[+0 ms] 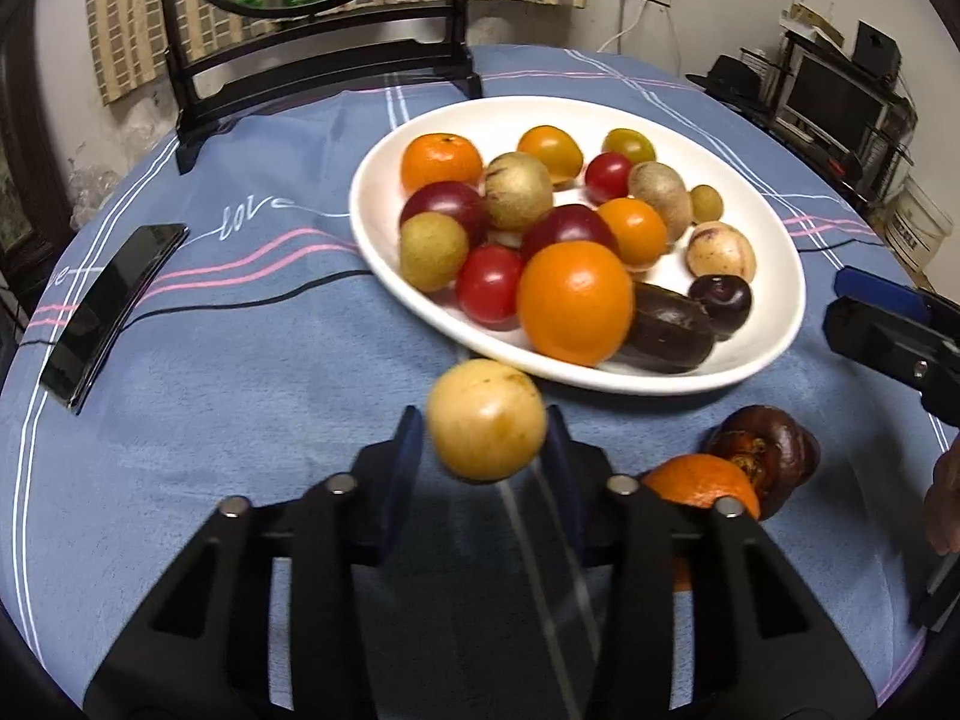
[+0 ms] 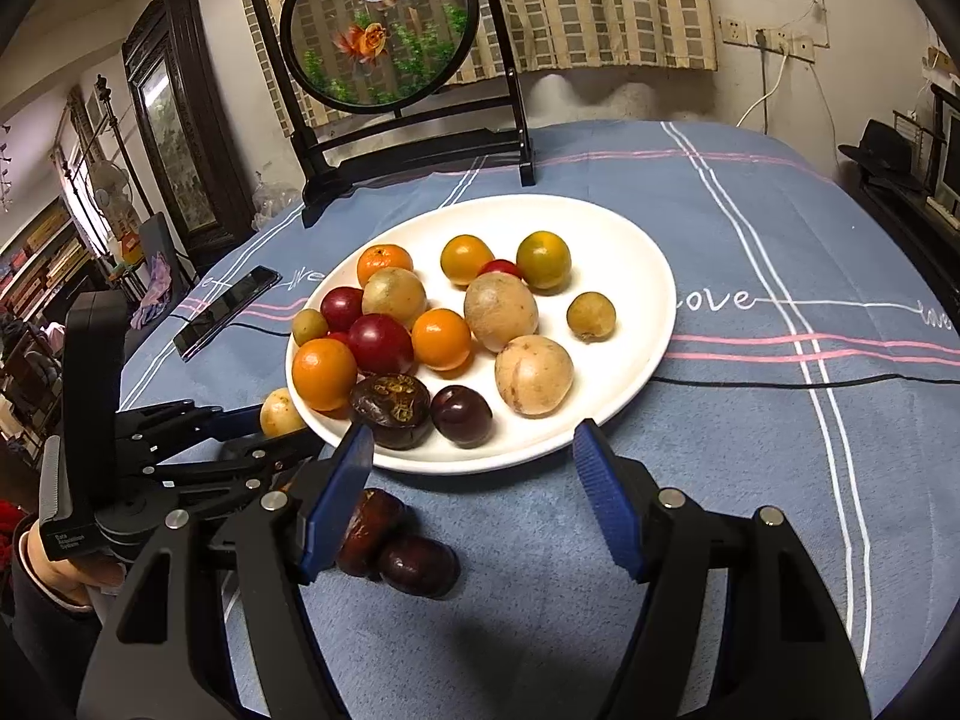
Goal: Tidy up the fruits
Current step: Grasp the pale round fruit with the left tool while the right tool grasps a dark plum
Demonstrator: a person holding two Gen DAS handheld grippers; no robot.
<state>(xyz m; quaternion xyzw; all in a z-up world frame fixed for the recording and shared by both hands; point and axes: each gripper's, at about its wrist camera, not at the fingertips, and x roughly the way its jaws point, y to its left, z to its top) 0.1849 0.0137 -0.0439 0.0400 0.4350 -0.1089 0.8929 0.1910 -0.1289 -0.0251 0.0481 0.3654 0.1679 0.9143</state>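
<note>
A white oval plate (image 1: pixel 384 252) (image 2: pixel 636 276) on the blue tablecloth holds several fruits: oranges, red tomatoes, tan round fruits and dark purple ones. My left gripper (image 1: pixel 486 438) is shut on a pale yellow round fruit (image 1: pixel 486 429) and holds it above the cloth just before the plate's near rim; the fruit also shows in the right wrist view (image 2: pixel 281 413). My right gripper (image 2: pixel 474 480) is open and empty, near the plate's near edge. A dark brown fruit (image 1: pixel 765 456) (image 2: pixel 414 564) and an orange (image 1: pixel 699 480) lie on the cloth beside the plate.
A black phone (image 1: pixel 111 309) (image 2: pixel 228 312) lies on the cloth left of the plate, with a black cable (image 2: pixel 810 384) running across the table. A framed round goldfish screen (image 2: pixel 384 36) stands at the back. The table edge drops off at right.
</note>
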